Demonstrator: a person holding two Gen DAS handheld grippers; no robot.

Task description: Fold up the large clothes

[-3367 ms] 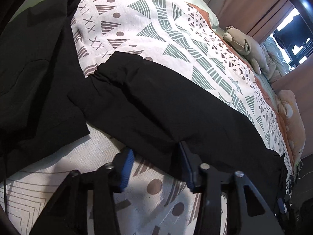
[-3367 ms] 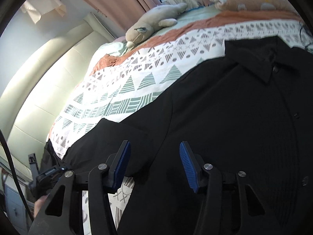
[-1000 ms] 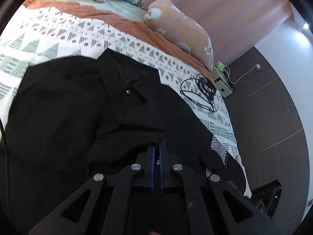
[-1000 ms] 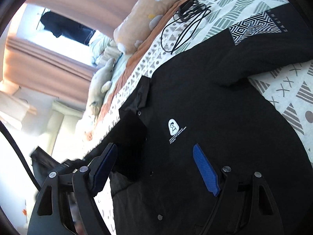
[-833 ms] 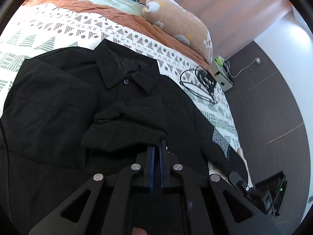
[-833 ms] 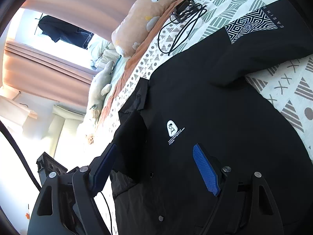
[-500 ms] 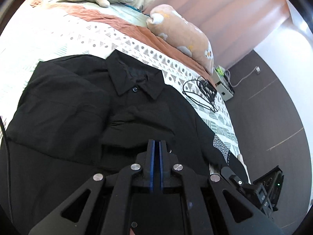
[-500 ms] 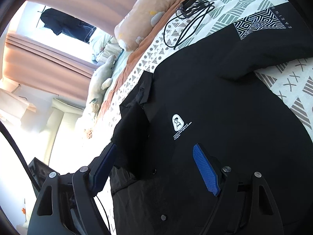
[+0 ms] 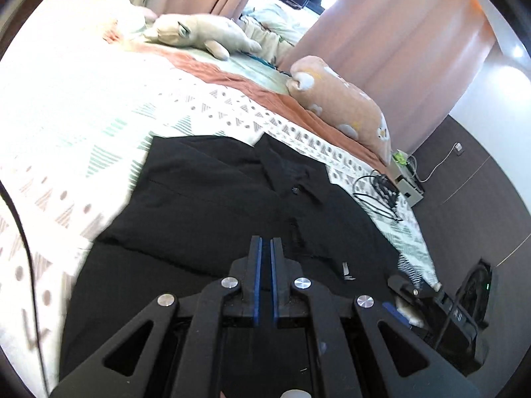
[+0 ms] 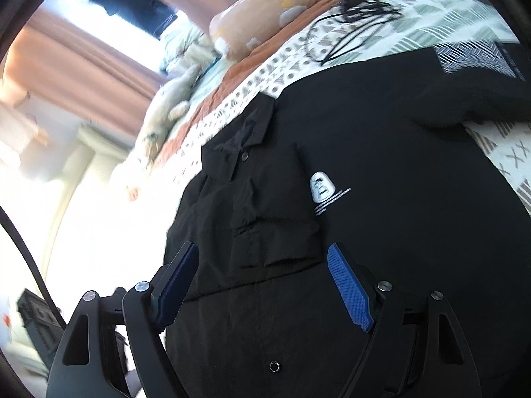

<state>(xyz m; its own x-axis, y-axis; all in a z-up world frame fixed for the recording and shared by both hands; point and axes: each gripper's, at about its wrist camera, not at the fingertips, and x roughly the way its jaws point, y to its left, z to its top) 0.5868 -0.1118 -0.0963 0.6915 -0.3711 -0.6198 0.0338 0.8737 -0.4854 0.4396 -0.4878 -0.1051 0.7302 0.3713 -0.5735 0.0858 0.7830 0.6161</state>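
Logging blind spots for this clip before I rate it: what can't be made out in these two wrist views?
- Left wrist: whether the shut left gripper pinches fabric of the black shirt; black on black.
- Left wrist: the bedspread at left, washed out by glare.
- Right wrist: the shirt's hem, behind the open right gripper and the bottom edge.
- Right wrist: the text under the chest logo, too small.
- Right wrist: the tangled black cable, blurred.

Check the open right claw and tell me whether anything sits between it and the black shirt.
Nothing visible does. The right claw hangs open directly over the black shirt, with only folded shirt fabric showing between its pads. The black cable and the peach plush pillow lie farther up the bed, beyond the collar.
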